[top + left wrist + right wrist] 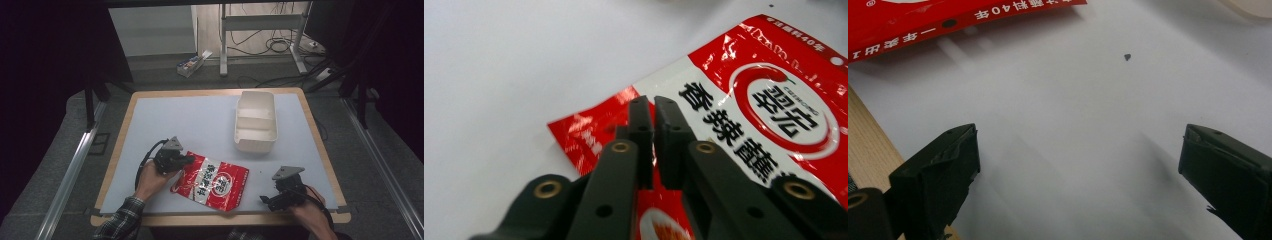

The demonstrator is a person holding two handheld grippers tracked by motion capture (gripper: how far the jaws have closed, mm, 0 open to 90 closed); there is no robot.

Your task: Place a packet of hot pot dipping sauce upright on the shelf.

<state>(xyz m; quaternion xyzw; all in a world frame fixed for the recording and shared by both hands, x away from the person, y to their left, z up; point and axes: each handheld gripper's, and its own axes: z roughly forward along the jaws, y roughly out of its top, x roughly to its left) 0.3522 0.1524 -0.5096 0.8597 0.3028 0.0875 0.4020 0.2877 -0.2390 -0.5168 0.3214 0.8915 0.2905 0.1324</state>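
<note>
Left gripper (654, 107): jaws clamped on left edge of red sachet (212, 181) (flat on desk (200, 125), near front edge). Right gripper (1078, 165): jaws wide apart, over bare desk right of sachet.

Packet (212, 184): red with a white band, black characters, and a red-and-white round emblem. Container (255, 121): plain white. Mat (200, 125): pale grey-blue, unpatterned. Table (320, 150) edge: light wood. Grippers (189, 160) (265, 200): black, grey top plates.
</note>
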